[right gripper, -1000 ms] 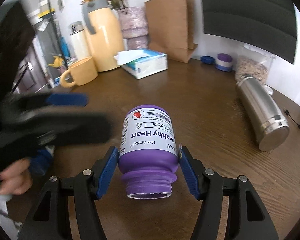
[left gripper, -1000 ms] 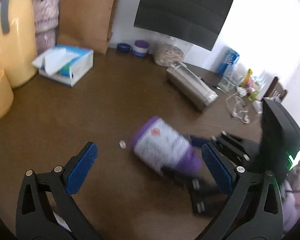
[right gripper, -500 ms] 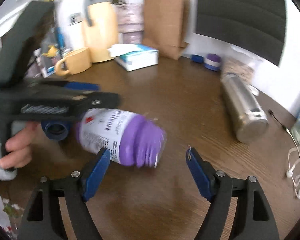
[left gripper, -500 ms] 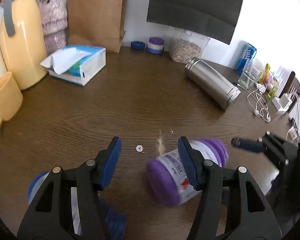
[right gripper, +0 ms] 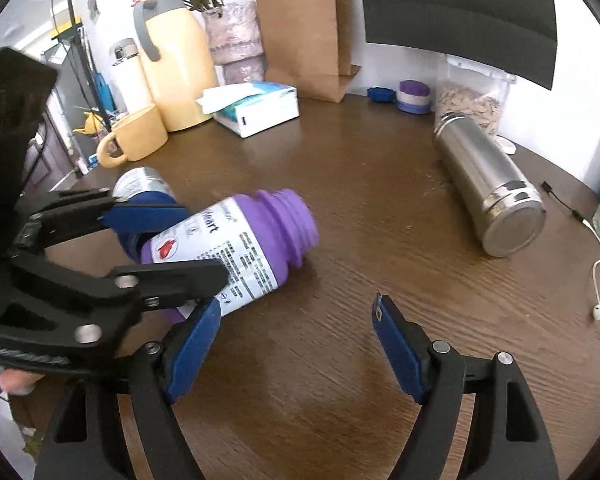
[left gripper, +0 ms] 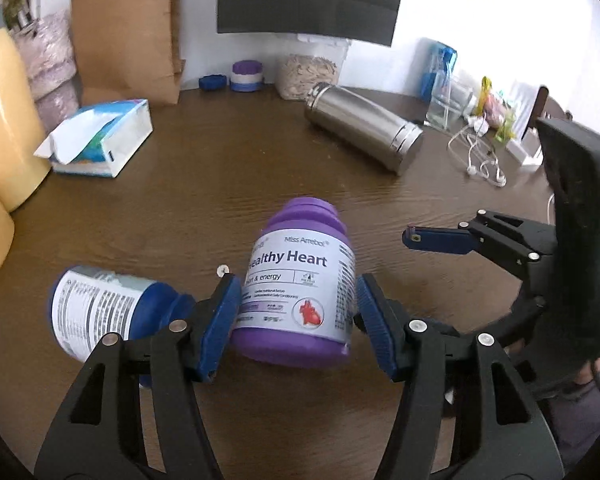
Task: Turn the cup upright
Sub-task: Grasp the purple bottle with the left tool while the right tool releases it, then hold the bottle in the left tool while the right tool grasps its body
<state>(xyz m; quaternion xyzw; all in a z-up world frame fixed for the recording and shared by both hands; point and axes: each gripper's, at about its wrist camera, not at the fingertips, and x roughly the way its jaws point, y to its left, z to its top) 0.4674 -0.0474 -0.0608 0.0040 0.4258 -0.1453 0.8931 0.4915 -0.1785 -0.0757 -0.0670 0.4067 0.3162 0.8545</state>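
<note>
A purple open-necked bottle [left gripper: 298, 288] labelled "Healthy Heart" lies tilted on the brown table, neck pointing away from me. My left gripper [left gripper: 296, 308] is closed around its body, pads at both sides. In the right wrist view the bottle [right gripper: 240, 248] lies with its neck to the right, and the left gripper [right gripper: 168, 244] holds it. My right gripper [right gripper: 296, 336] is open and empty, just right of the bottle; it also shows in the left wrist view [left gripper: 440, 240].
A blue bottle [left gripper: 100, 308] lies on its side left of the purple one. A steel flask [right gripper: 488, 188] lies at the right. A tissue box [right gripper: 256, 108], yellow mug [right gripper: 134, 136], yellow jug [right gripper: 176, 60], paper bag [right gripper: 308, 32] and earphones [left gripper: 480, 160] ring the table.
The right gripper let go of the purple bottle and opened. The bottle dropped onto the table, and the left gripper came round it and closed on its body.
</note>
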